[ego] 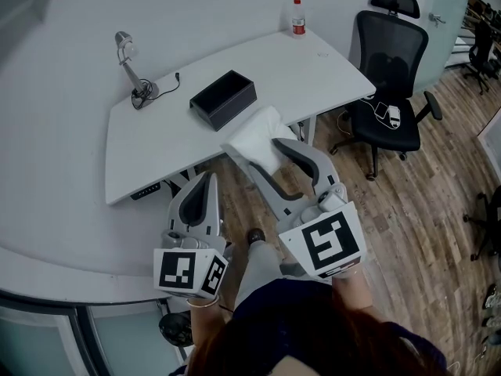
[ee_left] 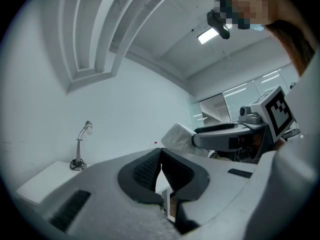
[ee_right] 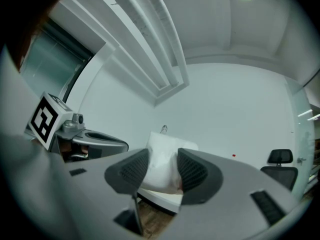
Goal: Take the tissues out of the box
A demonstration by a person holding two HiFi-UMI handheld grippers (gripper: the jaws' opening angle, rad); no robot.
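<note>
Your R gripper (ego: pixel 264 157) is pinching the white tissue stack (ego: pixel 252 135) at frame centre. The stack is over the white desk's (ego: pixel 156 143) front edge and apart from the black tissue box (ego: pixel 223 99), which sits on the desk just up-left of it. Your L gripper (ego: pixel 208 180), lower left, has its pads pressed together w/ nothing between them. Desk lamp (ego: pixel 131 70) is upper left, bottle (ego: pixel 298 17) top centre, office chair (ego: pixel 391 77) upper right.
</note>
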